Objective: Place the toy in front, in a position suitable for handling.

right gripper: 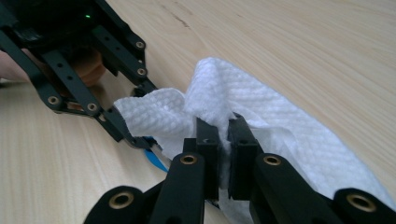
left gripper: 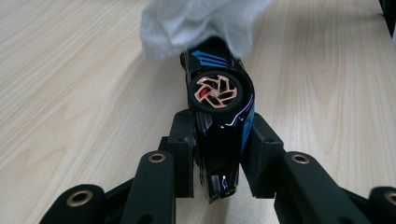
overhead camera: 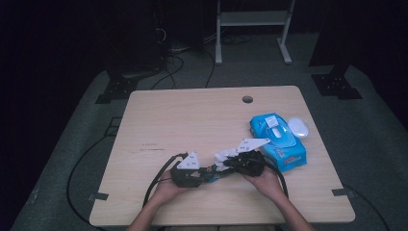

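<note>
Black toy car (left gripper: 219, 116) with blue stripes and copper-coloured wheel clamped between jaws of left gripper (left gripper: 217, 154), held just above wooden table (overhead camera: 192, 120) near its front edge. White wipe (right gripper: 243, 107) pinched between closed jaws of right gripper (right gripper: 223, 158), draped over far end of car. In high view, left gripper (overhead camera: 204, 172) and right gripper (overhead camera: 226, 165) seen nose to nose, wipe (overhead camera: 225, 156) between them. Blue wipe pack (overhead camera: 281, 139) lies just right of right gripper; white oval object (overhead camera: 298, 127) rests against pack's far side.
</note>
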`<state>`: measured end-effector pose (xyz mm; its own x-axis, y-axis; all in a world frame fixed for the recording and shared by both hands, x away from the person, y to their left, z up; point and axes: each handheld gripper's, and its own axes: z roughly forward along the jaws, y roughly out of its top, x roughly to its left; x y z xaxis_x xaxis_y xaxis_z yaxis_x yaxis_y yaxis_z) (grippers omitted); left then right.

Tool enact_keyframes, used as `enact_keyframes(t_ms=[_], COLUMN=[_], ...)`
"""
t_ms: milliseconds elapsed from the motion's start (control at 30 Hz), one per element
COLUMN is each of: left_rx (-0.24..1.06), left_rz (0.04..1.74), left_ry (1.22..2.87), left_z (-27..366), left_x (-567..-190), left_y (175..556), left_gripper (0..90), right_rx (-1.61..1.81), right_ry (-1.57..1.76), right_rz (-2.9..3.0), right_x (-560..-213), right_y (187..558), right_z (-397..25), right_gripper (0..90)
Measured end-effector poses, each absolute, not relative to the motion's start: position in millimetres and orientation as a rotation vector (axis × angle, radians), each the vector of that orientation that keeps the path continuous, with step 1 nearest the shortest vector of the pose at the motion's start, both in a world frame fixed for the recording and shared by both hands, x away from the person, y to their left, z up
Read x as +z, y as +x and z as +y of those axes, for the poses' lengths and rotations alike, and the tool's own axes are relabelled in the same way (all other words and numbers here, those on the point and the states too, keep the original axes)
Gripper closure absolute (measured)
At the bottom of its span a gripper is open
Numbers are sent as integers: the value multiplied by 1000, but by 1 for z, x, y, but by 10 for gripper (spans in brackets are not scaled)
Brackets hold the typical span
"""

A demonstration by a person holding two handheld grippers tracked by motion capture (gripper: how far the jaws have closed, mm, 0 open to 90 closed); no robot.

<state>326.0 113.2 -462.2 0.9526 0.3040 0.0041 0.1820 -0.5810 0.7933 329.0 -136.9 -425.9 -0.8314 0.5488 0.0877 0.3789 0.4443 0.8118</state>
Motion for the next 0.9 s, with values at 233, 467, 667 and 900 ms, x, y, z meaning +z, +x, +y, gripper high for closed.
enact_keyframes(t_ms=[233,467,667,900], left_rx=[187,194,189,191], left_rz=[338,347,341,341], left_ry=[2216,2215,2212,2214], left_z=[113,116,116,117], left_x=[-461,-461,-462,-461], left_y=[325,327,328,328], left_gripper=[676,681,682,684], right_rx=[1379,1300,1319,1317], right_ry=[771,831,896,851], right_rz=[2529,2478,2455,2473], right_x=[-428,-425,-425,-426], right_y=[324,332,337,337], right_z=[-123,-140,-150,-144], right_gripper=[849,850,849,849])
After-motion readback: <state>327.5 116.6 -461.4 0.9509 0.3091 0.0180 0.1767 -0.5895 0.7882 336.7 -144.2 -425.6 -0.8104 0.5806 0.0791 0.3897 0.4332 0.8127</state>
